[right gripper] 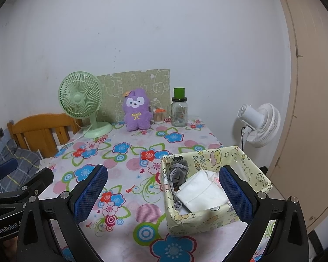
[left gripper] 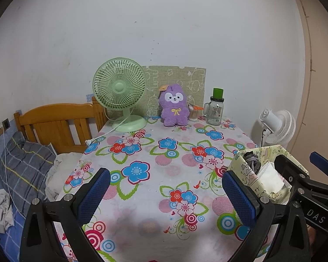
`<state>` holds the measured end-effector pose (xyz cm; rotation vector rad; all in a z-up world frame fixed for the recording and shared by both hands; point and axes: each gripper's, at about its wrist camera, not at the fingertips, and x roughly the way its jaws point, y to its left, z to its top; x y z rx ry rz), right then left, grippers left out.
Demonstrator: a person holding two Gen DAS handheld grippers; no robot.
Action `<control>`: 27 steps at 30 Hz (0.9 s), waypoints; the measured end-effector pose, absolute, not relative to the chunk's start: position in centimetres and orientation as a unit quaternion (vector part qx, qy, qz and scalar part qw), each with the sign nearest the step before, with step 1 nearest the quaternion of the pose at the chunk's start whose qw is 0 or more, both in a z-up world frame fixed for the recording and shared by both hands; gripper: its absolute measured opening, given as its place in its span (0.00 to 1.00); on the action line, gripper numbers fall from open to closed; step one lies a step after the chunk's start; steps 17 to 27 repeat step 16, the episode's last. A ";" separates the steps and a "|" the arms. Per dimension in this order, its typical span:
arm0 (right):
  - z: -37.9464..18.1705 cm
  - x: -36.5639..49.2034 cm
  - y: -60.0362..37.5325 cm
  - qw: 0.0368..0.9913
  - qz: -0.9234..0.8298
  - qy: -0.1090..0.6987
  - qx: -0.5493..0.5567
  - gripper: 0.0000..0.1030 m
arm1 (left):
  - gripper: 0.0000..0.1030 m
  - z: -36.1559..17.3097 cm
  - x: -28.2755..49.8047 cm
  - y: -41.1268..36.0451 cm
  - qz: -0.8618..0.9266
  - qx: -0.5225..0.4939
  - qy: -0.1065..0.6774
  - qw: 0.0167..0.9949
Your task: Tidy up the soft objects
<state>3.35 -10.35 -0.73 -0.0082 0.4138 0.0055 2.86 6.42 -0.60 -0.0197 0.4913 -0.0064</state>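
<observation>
Hovering above the flowered tablecloth (left gripper: pixel 155 152), the left gripper (left gripper: pixel 164 196) has its two blue-padded fingers spread wide with nothing between them. The right gripper (right gripper: pixel 164 193) is spread just as wide and holds nothing; its right finger (right gripper: pixel 236 194) overlaps the near right part of a pale yellow cartoon-print box (right gripper: pixel 194 220) that stands on the right side of the table. Inside the box lie a grey drawstring pouch (right gripper: pixel 178 172) at the back left and a folded white cloth (right gripper: pixel 202 193) beside it, touching it. In the left wrist view the same box shows at the right edge, partly hidden by the right gripper's black frame.

At the far end of the table, well apart from the box, a purple plush toy (left gripper: pixel 174 108) sits upright against a green patterned board (left gripper: pixel 177 83). A green desk fan (left gripper: pixel 120 91) stands to its left and a glass jar with a green lid (left gripper: pixel 215 110) to its right. A white fan (right gripper: pixel 259 124) stands beyond the table's right edge.
</observation>
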 end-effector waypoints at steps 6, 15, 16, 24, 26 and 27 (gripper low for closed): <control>-0.6 3.5 -10.5 0.979 0.004 0.206 -0.004 1.00 | 1.00 -0.6 2.9 6.4 -0.001 -0.010 0.241 0.970; -0.6 3.3 -10.8 0.979 0.001 0.204 -0.002 1.00 | 1.00 -0.5 2.8 6.3 -0.002 -0.011 0.240 0.971; -0.6 3.3 -10.8 0.979 0.001 0.204 -0.002 1.00 | 1.00 -0.5 2.9 6.3 -0.002 -0.011 0.240 0.971; -0.6 3.3 -10.8 0.979 0.001 0.204 -0.002 1.00 | 1.00 -0.5 2.9 6.3 -0.002 -0.011 0.240 0.971; -0.6 3.3 -10.8 0.979 0.001 0.204 -0.002 1.00 | 1.00 -0.5 2.9 6.3 -0.002 -0.011 0.240 0.971; -0.6 3.3 -10.8 0.979 0.001 0.204 -0.002 1.00 | 1.00 -0.5 2.9 6.3 -0.002 -0.011 0.240 0.971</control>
